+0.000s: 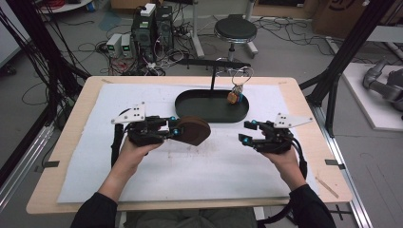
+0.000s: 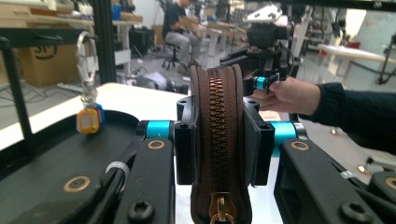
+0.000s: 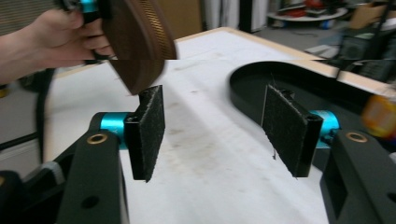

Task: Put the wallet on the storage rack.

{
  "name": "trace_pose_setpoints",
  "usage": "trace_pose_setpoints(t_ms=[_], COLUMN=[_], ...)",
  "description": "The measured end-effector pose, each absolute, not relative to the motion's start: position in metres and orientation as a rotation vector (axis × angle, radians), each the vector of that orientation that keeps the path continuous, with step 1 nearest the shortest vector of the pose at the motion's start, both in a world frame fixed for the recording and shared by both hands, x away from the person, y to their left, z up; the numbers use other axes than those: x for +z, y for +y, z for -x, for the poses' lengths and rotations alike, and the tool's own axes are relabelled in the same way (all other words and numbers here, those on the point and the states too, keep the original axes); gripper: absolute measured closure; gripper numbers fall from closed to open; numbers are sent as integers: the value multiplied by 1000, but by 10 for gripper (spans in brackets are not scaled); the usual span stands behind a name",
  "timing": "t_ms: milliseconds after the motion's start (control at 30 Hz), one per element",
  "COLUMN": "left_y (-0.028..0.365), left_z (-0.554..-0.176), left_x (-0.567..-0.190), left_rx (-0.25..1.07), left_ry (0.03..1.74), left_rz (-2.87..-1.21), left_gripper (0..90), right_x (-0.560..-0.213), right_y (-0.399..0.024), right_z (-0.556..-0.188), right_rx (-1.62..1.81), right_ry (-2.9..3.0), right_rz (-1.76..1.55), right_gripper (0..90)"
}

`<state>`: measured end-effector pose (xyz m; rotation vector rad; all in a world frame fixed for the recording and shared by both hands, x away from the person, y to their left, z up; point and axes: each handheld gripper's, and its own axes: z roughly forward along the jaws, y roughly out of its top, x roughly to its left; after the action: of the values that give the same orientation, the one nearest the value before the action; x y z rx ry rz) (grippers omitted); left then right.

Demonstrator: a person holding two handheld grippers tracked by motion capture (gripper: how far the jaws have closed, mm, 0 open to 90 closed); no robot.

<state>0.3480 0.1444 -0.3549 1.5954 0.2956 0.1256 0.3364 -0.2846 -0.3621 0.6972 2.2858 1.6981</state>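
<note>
On a white cloth-covered wooden table (image 1: 76, 118), a person holds a black two-jaw gripper in each hand. Between the jaws of the left gripper (image 1: 177, 128) sits a brown, half-round zippered leather pouch (image 1: 194, 130), clamped on its two flat faces and held clear of the cloth. In the left gripper view, the pouch (image 2: 217, 140) stands on edge between the pads, its copper-coloured zip running up the middle toward the camera and its metal pull hanging at the bottom.

The right gripper (image 1: 247, 132) lies well apart from the pouch, to its right, with its jaws spread and nothing between them. In the right gripper view, the two dark felt-faced pads (image 3: 150, 130) stand wide apart over the bare white cloth, and the pouch (image 3: 137, 42) shows at the upper left, held by the other hand (image 3: 44, 37).

Behind the grippers, near the middle of the table, rests a shallow black oval tray (image 1: 190, 102). A thin black post (image 1: 213, 78) rises at the tray's rear edge. A silver key ring with a small orange and blue charm (image 1: 234, 95) hangs over the right part of the tray; in the left gripper view the charm (image 2: 88, 120) dangles below a metal clip.

Beyond the table are a black round stool (image 1: 235, 29) and computer equipment with tangled cables (image 1: 152, 33) on the floor.
</note>
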Motion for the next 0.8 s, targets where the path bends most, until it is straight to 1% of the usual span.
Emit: trace_pose_setpoints(t_ms=[167, 333, 800], left_y=[145, 138, 106], left_z=[-354, -362, -393], left_x=[-357, -360, -377], left_rx=[172, 210, 276], left_ry=[324, 349, 419], left_rz=[-1542, -1524, -1515], left_gripper=[699, 699, 699], right_x=[-361, -361, -362], right_y=[-305, -322, -341], right_z=[-340, -342, -345], right_rx=[1654, 1633, 1588], right_ry=[2205, 2144, 2086], right_rz=[-788, -866, -950], right_gripper=[379, 376, 376])
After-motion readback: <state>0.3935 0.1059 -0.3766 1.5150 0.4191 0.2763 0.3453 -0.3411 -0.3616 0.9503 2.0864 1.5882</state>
